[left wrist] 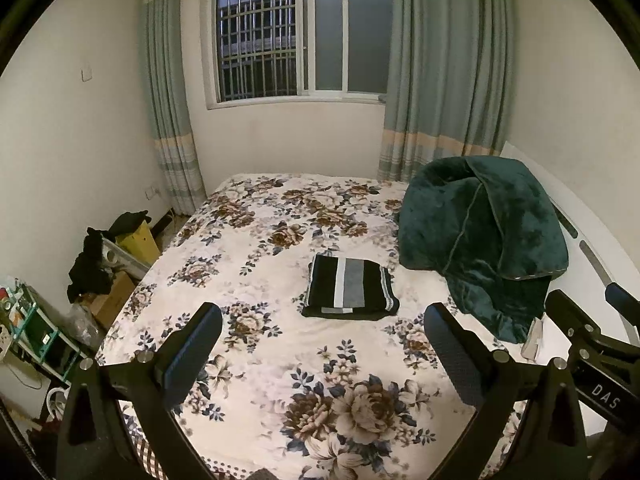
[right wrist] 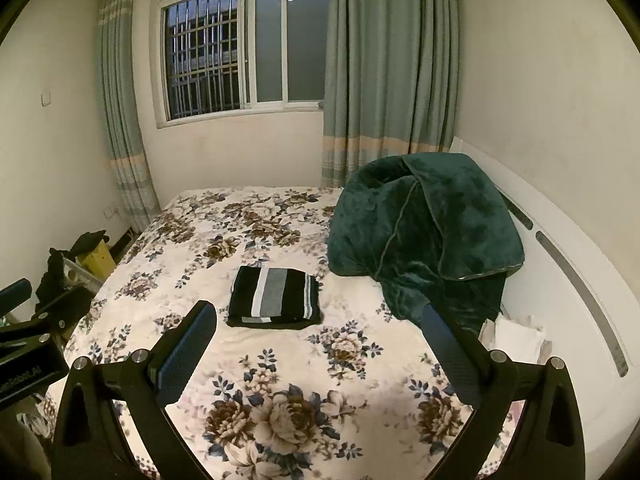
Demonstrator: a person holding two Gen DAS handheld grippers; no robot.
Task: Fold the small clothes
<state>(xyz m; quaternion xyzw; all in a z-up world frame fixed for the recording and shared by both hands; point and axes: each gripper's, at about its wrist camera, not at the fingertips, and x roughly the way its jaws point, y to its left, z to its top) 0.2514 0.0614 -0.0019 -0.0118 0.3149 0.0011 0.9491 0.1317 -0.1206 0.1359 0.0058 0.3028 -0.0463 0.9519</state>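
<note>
A: What fills the view?

B: The floral bed [left wrist: 280,360], with a green blanket [left wrist: 480,224] heaped by the headboard.

A: And the task's garment?

B: A striped black-and-grey garment [left wrist: 350,290] lies mid-bed as a neat flat rectangle, so folding looks finished; nothing else unfolded shows.

A: The tools?

B: The left gripper [left wrist: 324,350] and right gripper [right wrist: 320,346] hover above the near bed, both spread wide, grasping nothing.

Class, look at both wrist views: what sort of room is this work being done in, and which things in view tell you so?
Most likely a home bedroom. A bed with a floral cover fills the room, a dark green blanket is heaped by its headboard, and curtains frame a barred window.
</note>
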